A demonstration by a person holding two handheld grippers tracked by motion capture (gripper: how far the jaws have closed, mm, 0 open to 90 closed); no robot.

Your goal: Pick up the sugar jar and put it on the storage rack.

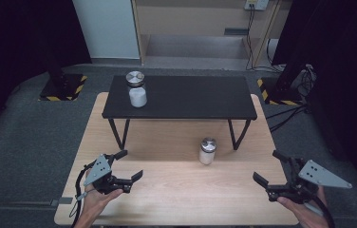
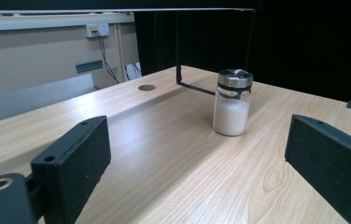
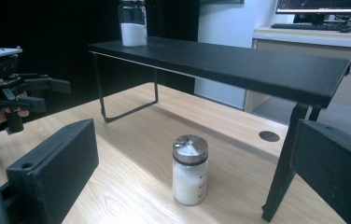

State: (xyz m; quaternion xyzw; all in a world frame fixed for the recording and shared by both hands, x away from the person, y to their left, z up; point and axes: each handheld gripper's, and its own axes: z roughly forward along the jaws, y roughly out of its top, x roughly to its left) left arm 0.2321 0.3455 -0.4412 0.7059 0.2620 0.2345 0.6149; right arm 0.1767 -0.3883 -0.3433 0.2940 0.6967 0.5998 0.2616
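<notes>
Both tongs are spread wide and empty right now: the left tongs hover low near the desk's front-left corner, the right tongs sit off the front-right corner, nothing between the jaws of either. The nearest target is the jar on the desk, a small glass jar of white powder with a metal lid, standing upright on the bare wood towards the middle, just in front of the black shelf and close to its right-hand leg. A second jar stands upright on top of that shelf, near its left end.

Now, the risks. In the right gripper view the lower jar sits ahead and between the jaws, but the shelf leg is close beside it, so a wide approach from that side could clip the leg and shove the whole shelf. That shelf looks light, and a jolt could topple the upper jar, which is narrow and tall. The lower jar itself looks tippy too: a jaw catching the lid rather than the glass body could knock it over and roll it under the shelf. Glass is slick, so a shallow pinch may slip. Lifting it straight up risks hitting the shelf's front edge
</notes>
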